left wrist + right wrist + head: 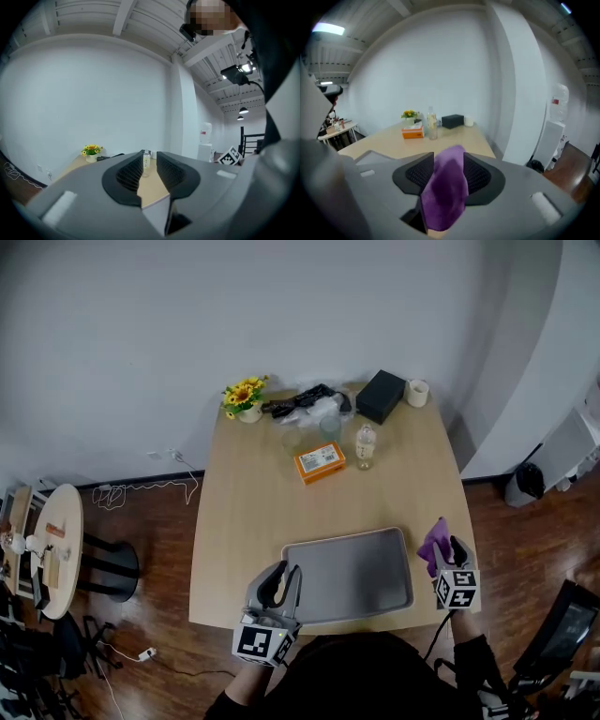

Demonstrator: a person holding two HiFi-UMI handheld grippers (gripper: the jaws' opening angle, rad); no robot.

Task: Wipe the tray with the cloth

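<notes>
A grey tray [349, 576] lies at the near edge of the wooden table [244, 521]. My left gripper [279, 585] is at the tray's near left corner, jaws shut on the tray's left rim. In the left gripper view the jaws [149, 161] stand close together with a pale wedge of rim [154, 211] low between them. My right gripper [448, 554] hovers just right of the tray, shut on a purple cloth [434, 542]. The cloth [445, 192] stands up between the pads and hides the gap of the right gripper [449, 164].
At the table's far side stand an orange box [320, 463], a clear bottle [366, 446], a black box [381, 396], a white cup [417, 393], a pot of yellow flowers [246, 397] and a black object by a plastic bag [309, 404]. A round side table [54, 549] stands far left.
</notes>
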